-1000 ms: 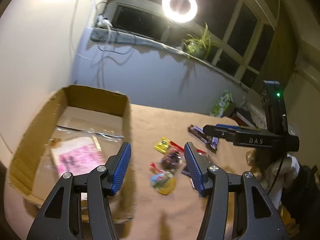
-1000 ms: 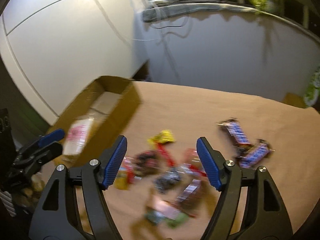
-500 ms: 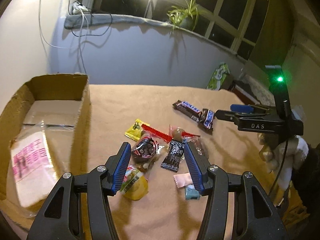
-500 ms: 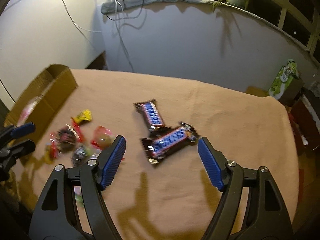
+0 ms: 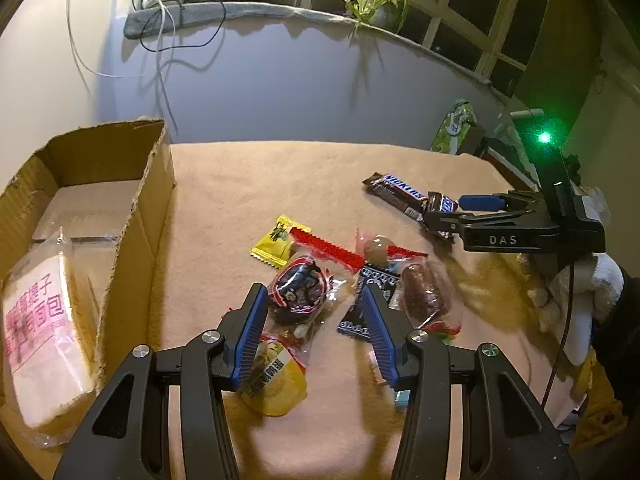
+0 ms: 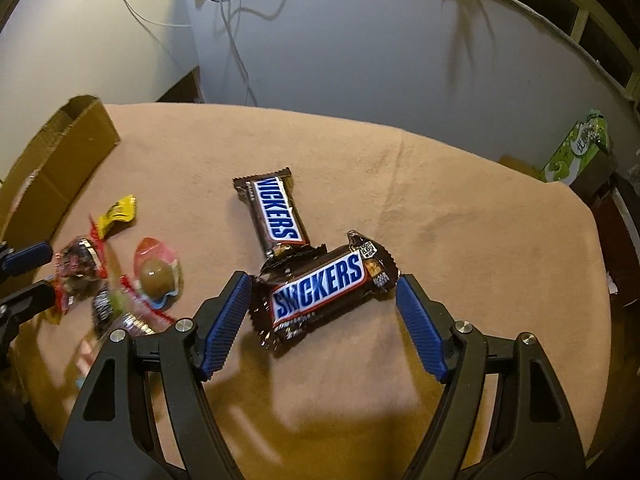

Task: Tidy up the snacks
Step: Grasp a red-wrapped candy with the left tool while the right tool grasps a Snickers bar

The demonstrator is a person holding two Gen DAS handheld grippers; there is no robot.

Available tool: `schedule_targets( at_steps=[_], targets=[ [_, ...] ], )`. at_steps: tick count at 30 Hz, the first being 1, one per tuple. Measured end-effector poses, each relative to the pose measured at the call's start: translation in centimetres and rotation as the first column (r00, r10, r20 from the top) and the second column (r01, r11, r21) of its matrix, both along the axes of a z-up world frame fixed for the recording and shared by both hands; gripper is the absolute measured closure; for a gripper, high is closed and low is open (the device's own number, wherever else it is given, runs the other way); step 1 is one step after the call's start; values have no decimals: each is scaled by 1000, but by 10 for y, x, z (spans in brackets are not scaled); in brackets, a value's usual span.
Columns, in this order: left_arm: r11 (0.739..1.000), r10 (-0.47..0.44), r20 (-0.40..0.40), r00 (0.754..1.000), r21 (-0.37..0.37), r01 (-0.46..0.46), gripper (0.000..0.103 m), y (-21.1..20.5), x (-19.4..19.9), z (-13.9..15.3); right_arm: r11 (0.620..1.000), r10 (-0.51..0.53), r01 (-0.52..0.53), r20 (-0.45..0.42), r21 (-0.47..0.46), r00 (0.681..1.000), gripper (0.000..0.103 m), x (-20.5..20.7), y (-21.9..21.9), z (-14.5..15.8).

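Right gripper spread wide around the nearer Snickers bar, not gripping it, bar lying flat on tan tablecloth, well right of cardboard box, left gripper also spread wide over a dark-wrapped candy just right of the box.

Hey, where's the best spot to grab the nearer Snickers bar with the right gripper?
Grip the nearer Snickers bar across its long sides at mid-length, coming from above. It lies flat on the cloth; its crimped ends are flimsy, and the right gripper now spans it lengthwise, so rotating seems wise.
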State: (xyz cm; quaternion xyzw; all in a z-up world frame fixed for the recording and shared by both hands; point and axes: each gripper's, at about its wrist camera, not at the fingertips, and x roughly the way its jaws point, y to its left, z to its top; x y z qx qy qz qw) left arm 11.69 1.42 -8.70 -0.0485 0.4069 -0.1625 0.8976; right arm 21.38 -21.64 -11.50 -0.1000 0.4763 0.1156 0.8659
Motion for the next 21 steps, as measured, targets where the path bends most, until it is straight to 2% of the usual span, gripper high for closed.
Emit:
schedule_targets(
  at_steps=[3,15,21],
  targets=[
    [1000,9,-8,1000,11,-9,55,-1,2,-3,1000,1,-1,8,-23,1000,21,4,3,-4],
    [1000,9,-53,999,14,-8,55,-5,18,-10,996,63,-63,-6,-61,998,21,-3,-1,-6],
    [999,-9,-11,1000,44,10,55,-13,14,-2,999,40,-41,-11,-33,999,22,-8,-16,1]
  ],
)
